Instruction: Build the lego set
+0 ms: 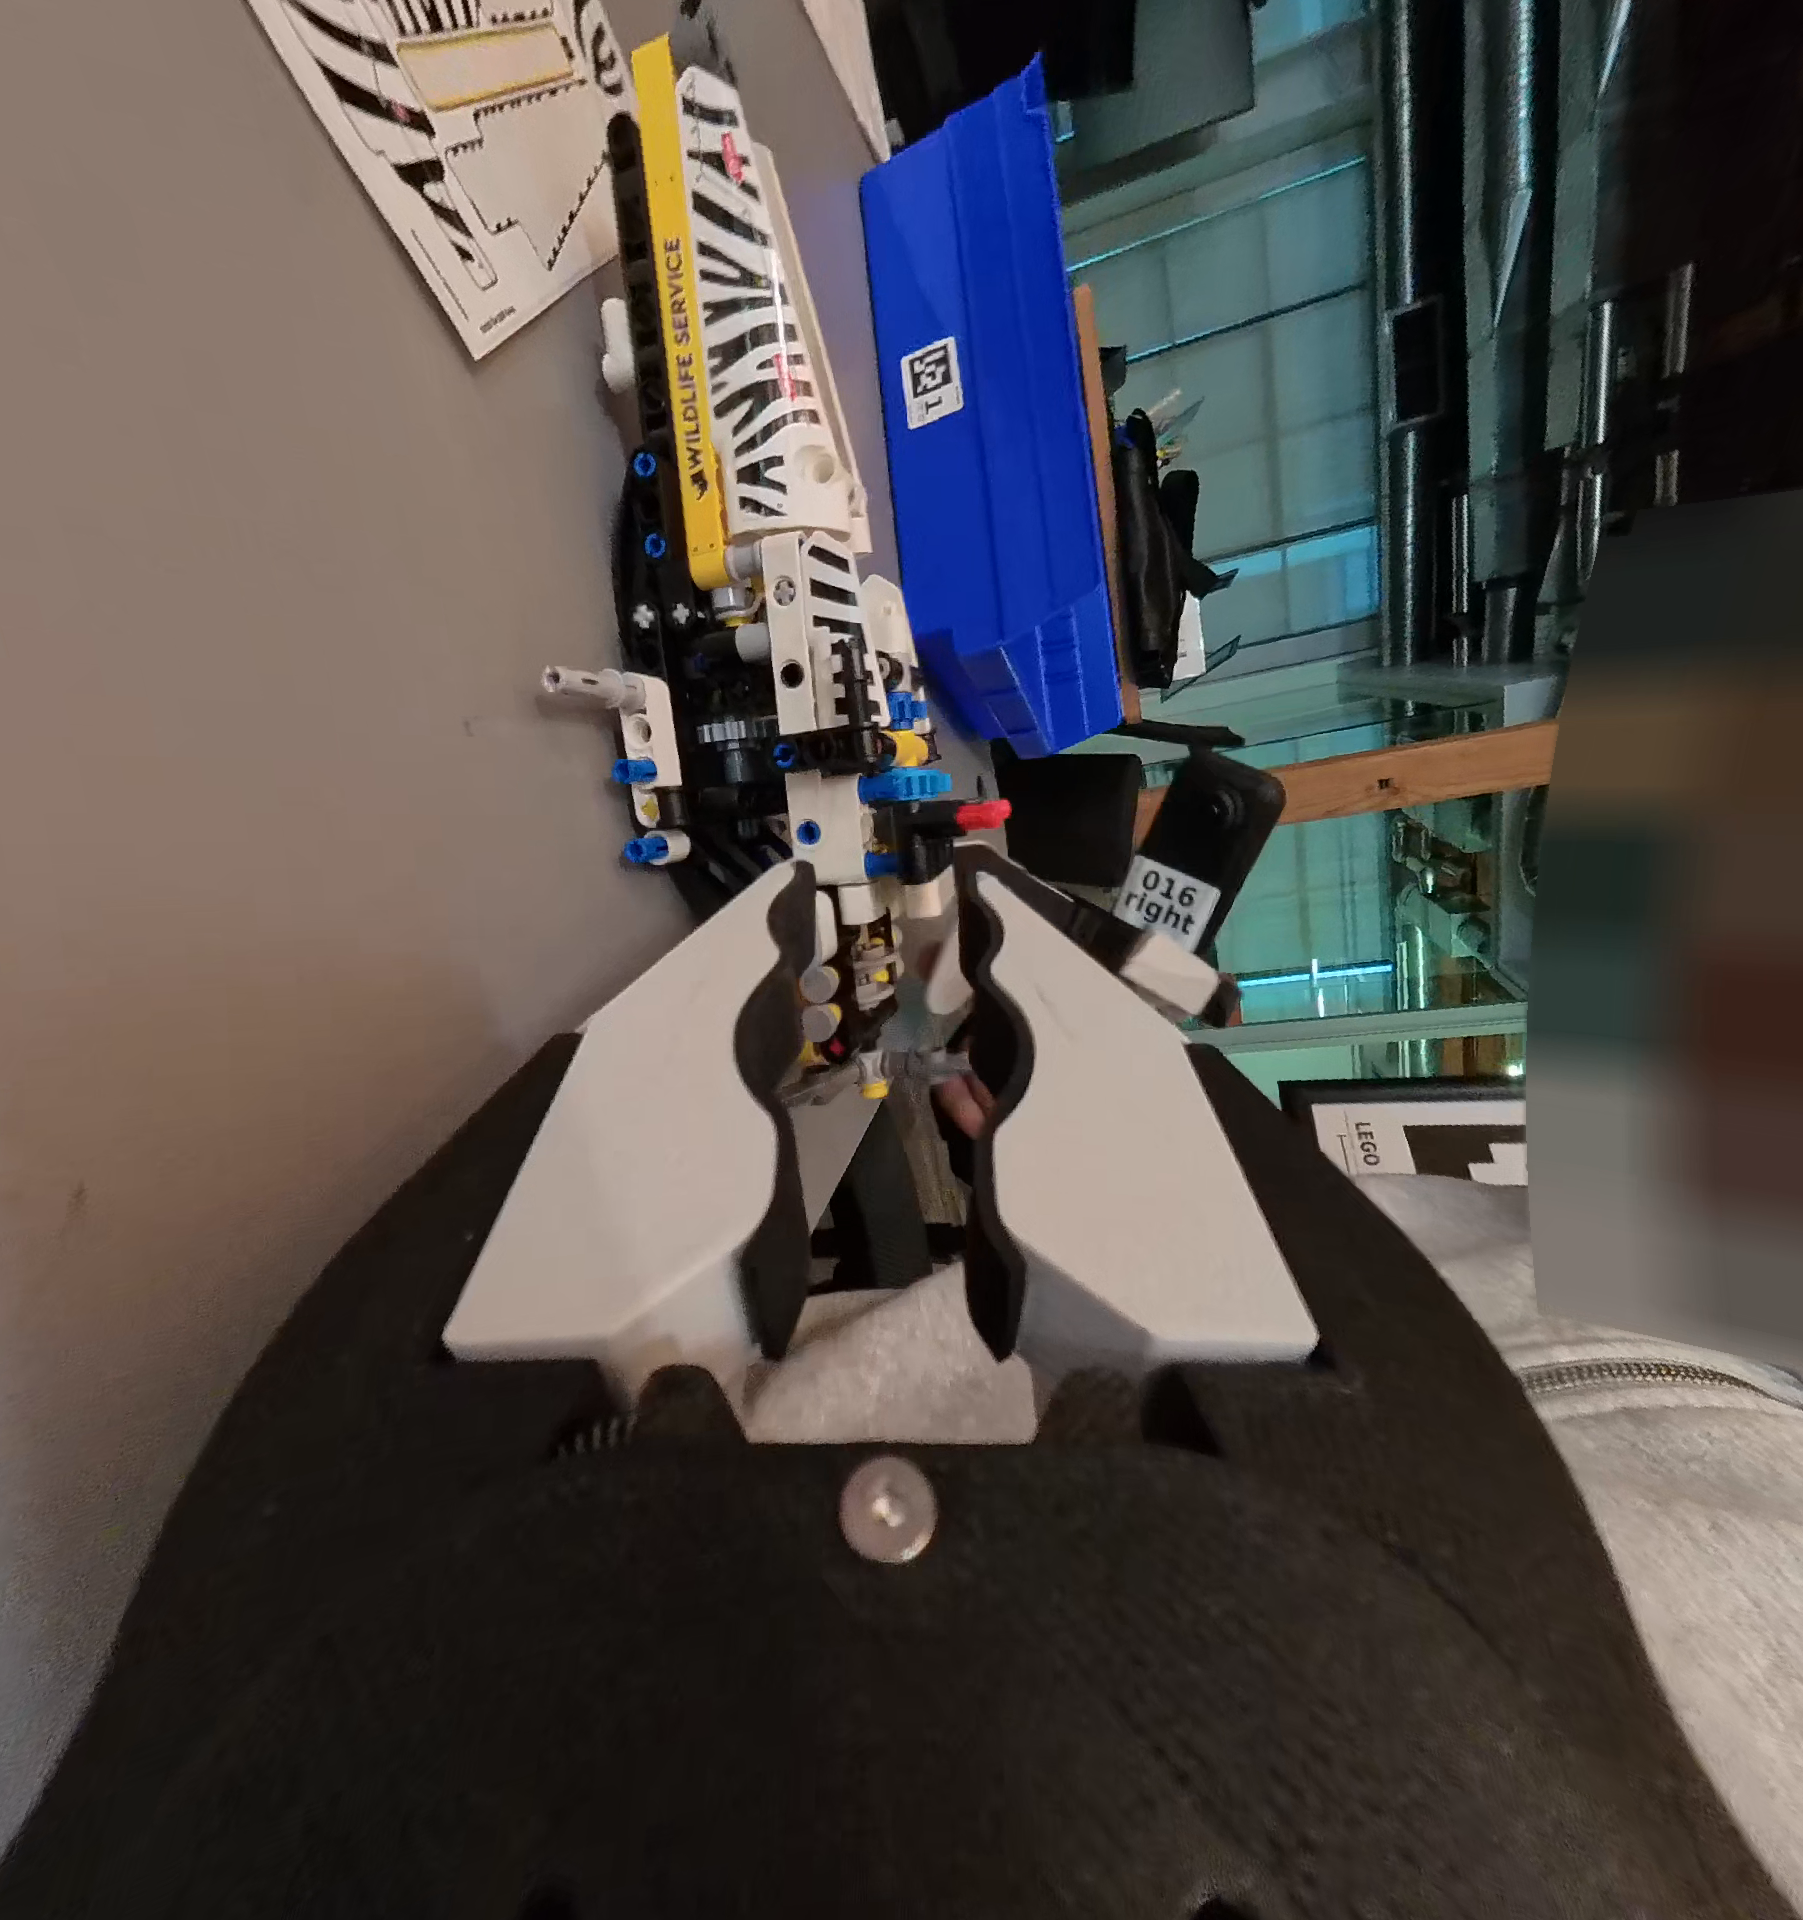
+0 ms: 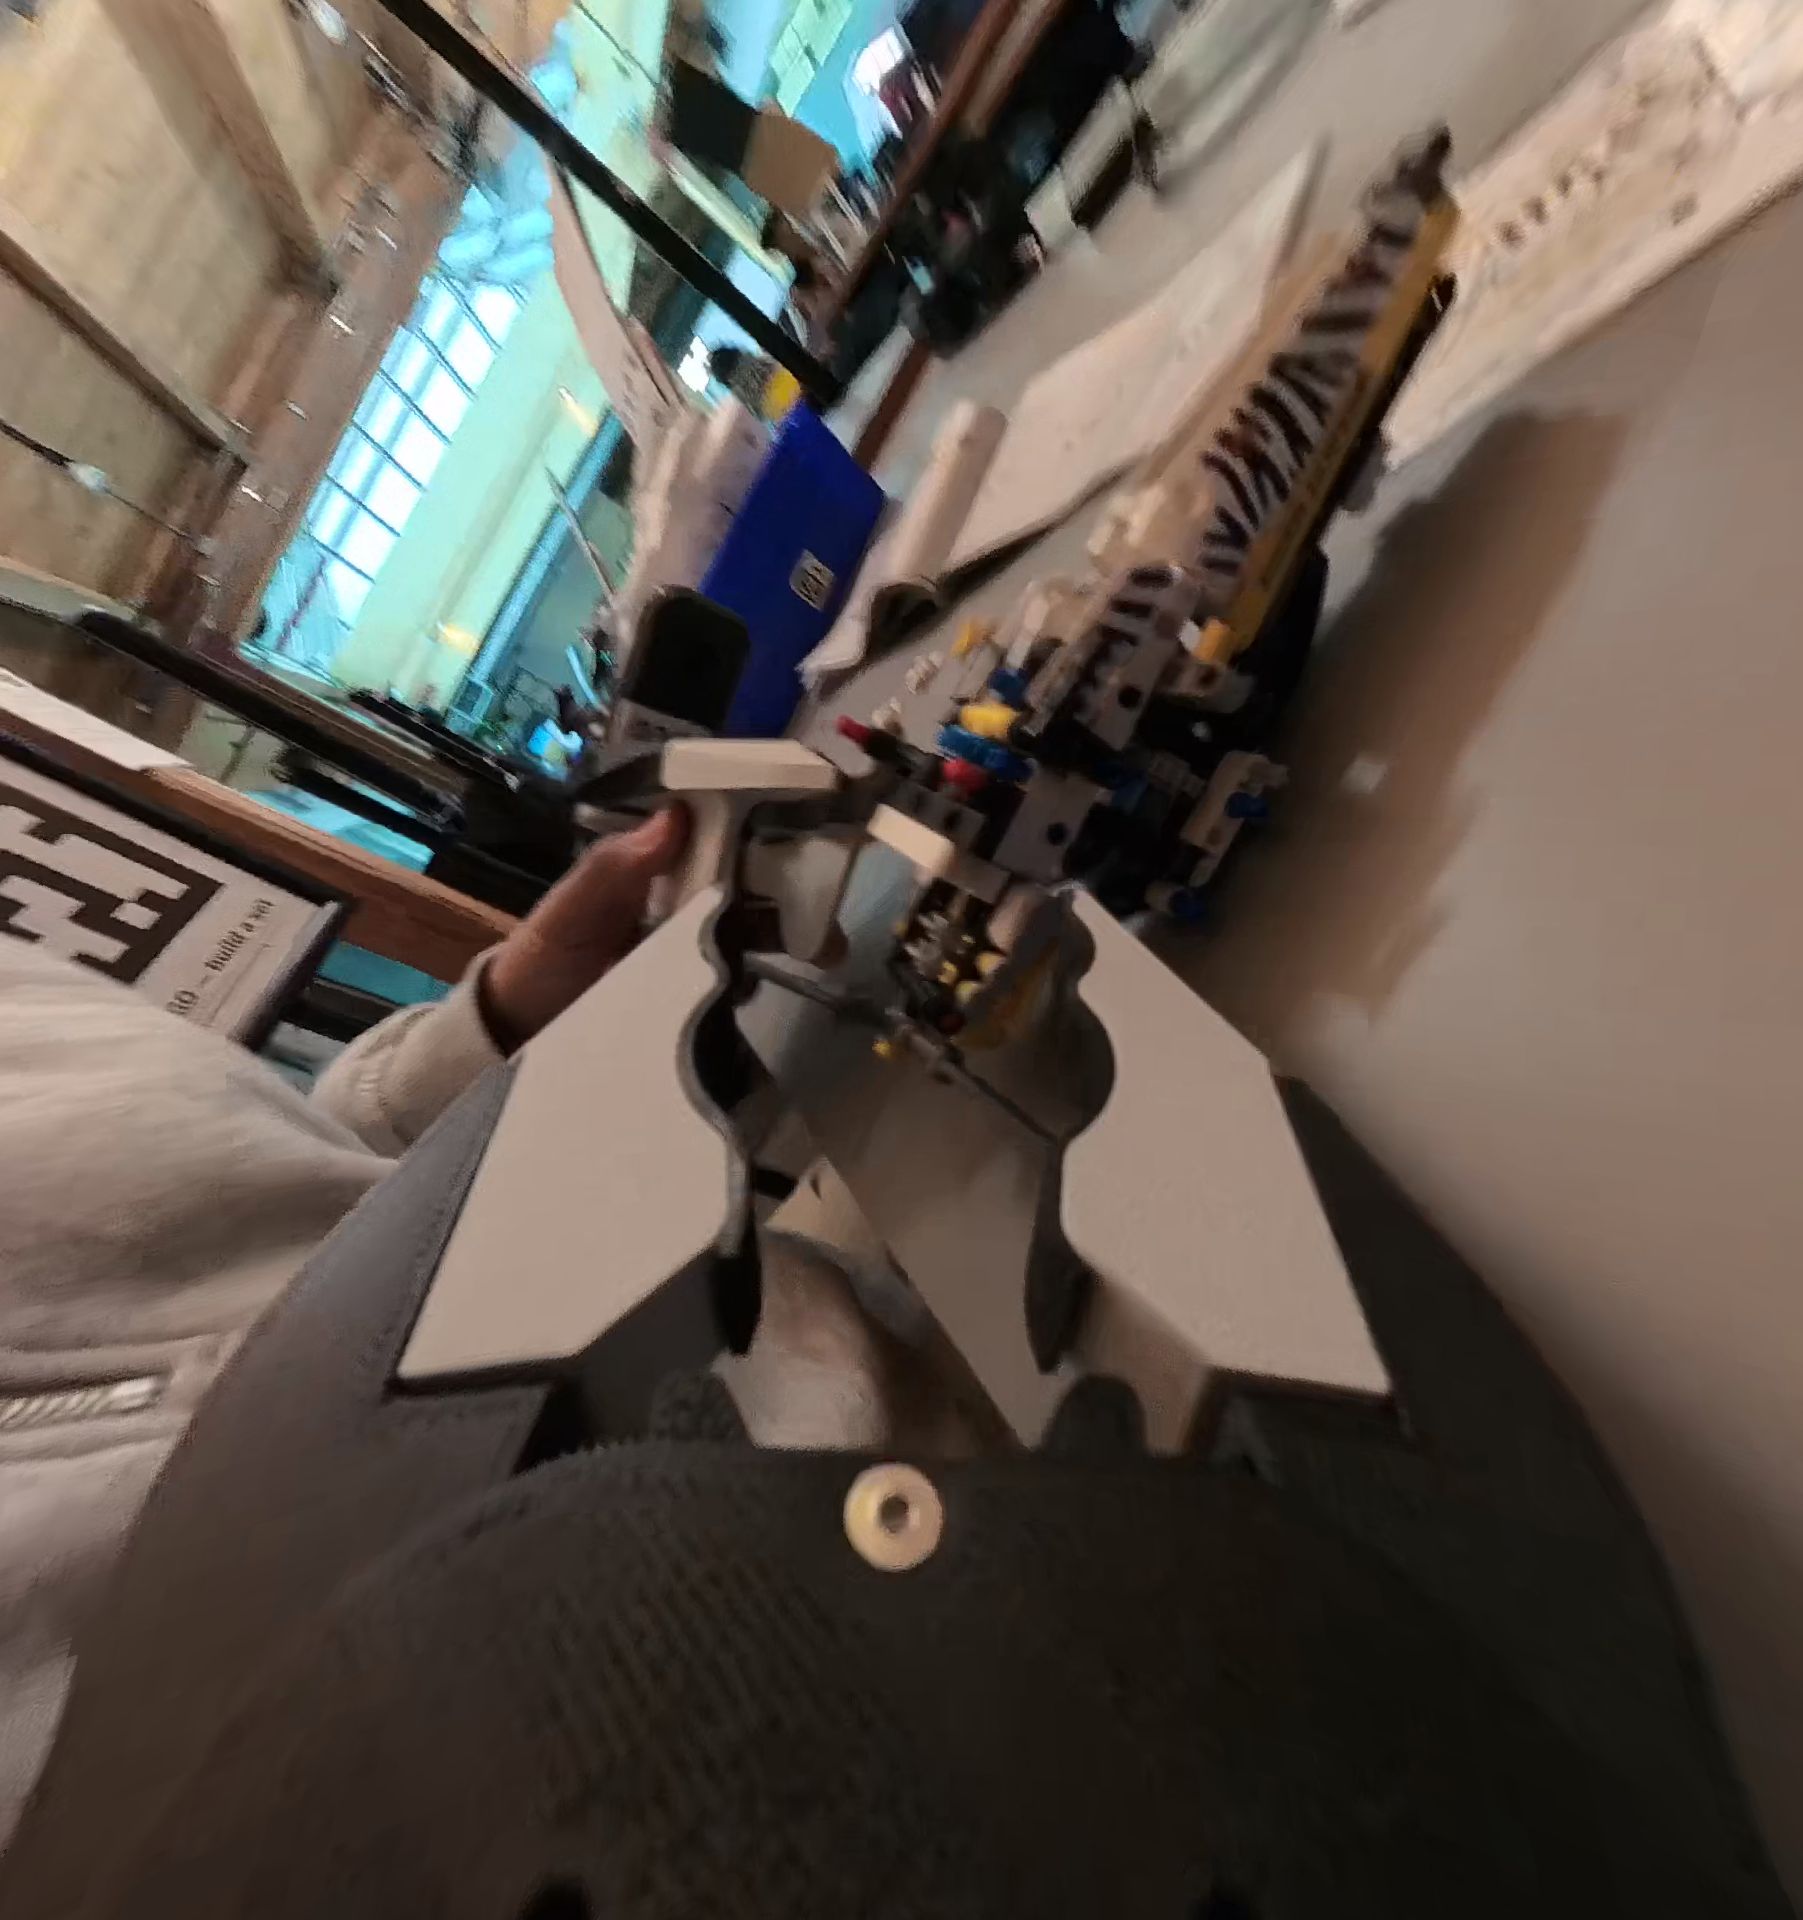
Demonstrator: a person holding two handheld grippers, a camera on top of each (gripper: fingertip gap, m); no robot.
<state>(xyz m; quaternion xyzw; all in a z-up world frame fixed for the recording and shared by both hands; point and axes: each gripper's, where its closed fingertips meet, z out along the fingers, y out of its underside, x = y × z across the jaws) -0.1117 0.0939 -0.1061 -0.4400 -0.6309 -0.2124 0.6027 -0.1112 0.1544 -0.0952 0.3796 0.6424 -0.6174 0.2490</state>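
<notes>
Left claw [image 1: 881, 997] pinched the lego model's [image 1: 772, 582] near end; right claw [image 2: 892, 997], spread around it, needed steady alignment.

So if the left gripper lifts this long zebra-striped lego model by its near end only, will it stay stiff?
Probably mostly stiff: the lego model has long beams. It may droop or shed small pins, since the left gripper holds only one end.

Your left gripper [image 1: 881, 997] has the near end of the zebra-striped lego model [image 1: 772, 582] between its fingers on the grey table [image 1: 201, 727]; a blue bin [image 1: 980, 416] stands just beyond.
</notes>
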